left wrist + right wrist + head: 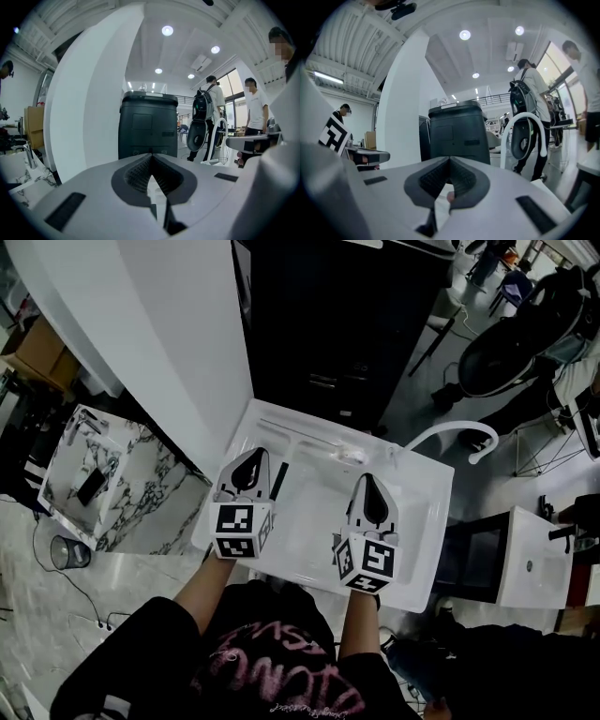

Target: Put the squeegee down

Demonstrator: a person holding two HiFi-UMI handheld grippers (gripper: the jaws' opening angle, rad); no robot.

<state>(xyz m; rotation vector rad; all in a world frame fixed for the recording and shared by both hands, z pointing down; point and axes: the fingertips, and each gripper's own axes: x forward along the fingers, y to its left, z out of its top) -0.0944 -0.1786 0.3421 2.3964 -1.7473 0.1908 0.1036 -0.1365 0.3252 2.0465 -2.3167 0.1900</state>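
- Left gripper (251, 461) is shut, jaw tips meeting with nothing between them; it hovers over the left half of the sink (421, 517)
- Right gripper (369, 487) is likewise closed and empty; it hangs over the middle of the sink, well apart from the left one
- Squeegee (279, 482): a slim dark bar lies in the sink just right of the left gripper, and I take that for it, though it is too small to be sure; neither gripper holds it, so the putting-down looks done
- Risk one: the bar lies just beside the left gripper, so a sideways drift toward the middle of the sink could clip it and skid it across the basin
- Risk two: the basin looks smooth and may slope toward its drain; if so, a bar resting on the incline could slide or roll on its own, and any nudge would help it along
- Risk three: with both jaws shut, a dip into the sink would land as a blunt poke, pushing the squeegee instead of catching it
- Risk four: the tap (469, 430) arches at the right edge of the sink; a wide swing of the right gripper out that way could strike it
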